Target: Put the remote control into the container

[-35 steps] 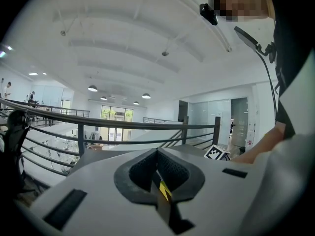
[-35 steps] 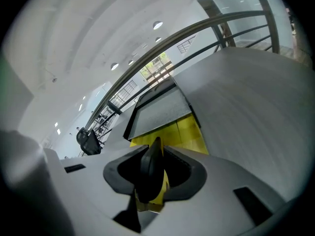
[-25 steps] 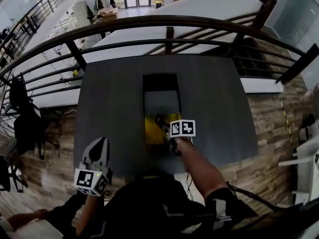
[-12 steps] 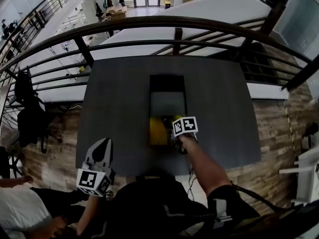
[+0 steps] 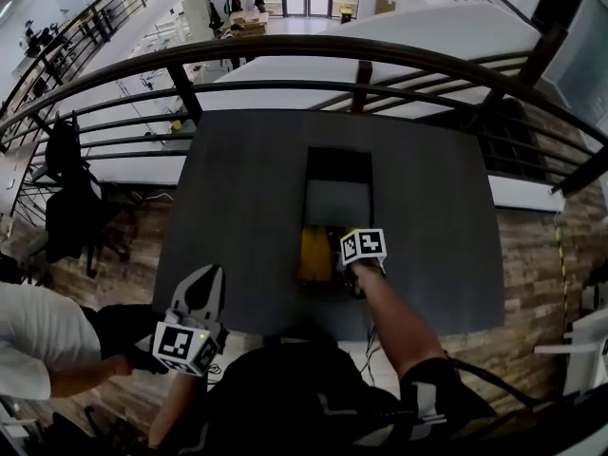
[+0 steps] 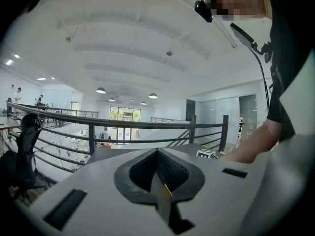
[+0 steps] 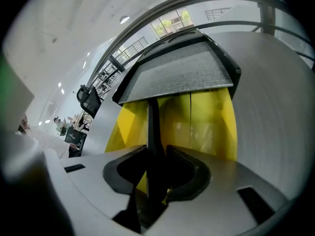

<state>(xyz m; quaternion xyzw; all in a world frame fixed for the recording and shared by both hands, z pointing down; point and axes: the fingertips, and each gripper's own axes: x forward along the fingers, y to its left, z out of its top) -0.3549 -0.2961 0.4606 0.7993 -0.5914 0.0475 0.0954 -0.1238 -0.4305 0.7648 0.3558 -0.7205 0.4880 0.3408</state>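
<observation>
The container lies on the dark table: a long box with yellow inner walls and a grey panel over its far half. My right gripper hangs over the yellow part, shut on the remote control. In the right gripper view the remote is a thin black slab standing edge-on between the jaws of the right gripper, with the yellow walls and the grey panel just beyond. My left gripper is held low off the table's near left corner, shut and empty, its jaws pointing at the railing.
A dark metal railing curves behind the table's far edge, with an open hall below it. A person in a white sleeve stands at the lower left. A black chair is left of the table.
The head view has swung left, so the table sits further right. My right gripper stays over the yellow part with the remote. A person in white has come in at the lower left.
</observation>
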